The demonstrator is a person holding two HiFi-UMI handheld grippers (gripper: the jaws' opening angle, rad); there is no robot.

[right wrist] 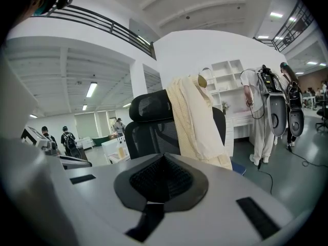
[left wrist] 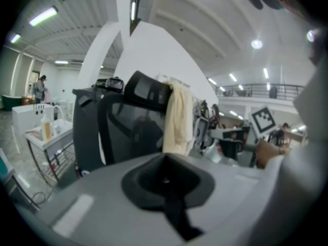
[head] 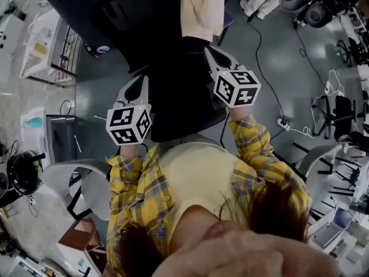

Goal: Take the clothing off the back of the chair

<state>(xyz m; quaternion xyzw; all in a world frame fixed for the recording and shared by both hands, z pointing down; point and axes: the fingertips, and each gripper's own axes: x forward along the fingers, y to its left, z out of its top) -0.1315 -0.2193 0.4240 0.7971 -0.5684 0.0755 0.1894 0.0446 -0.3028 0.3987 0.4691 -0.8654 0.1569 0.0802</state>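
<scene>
A black mesh office chair [head: 147,22] stands in front of me with a cream garment [head: 202,7] draped over its backrest. Both grippers point at it and stop short of it. My left gripper [head: 140,78] is shut and holds nothing, and so is my right gripper [head: 211,52]. In the left gripper view the garment [left wrist: 177,119] hangs down the right side of the chair back [left wrist: 128,129], beyond the shut left gripper [left wrist: 165,157]. The right gripper view has the garment [right wrist: 197,118] falling over the chair [right wrist: 151,124] just past the shut right gripper [right wrist: 163,158].
A white wire cart [head: 46,45] stands left of the chair. A black cable [head: 268,77] runs over the floor to a power strip [head: 282,122] on the right. More chairs [head: 340,111] stand far right. A grey chair [head: 75,180] sits at my left. People [right wrist: 66,140] stand far off.
</scene>
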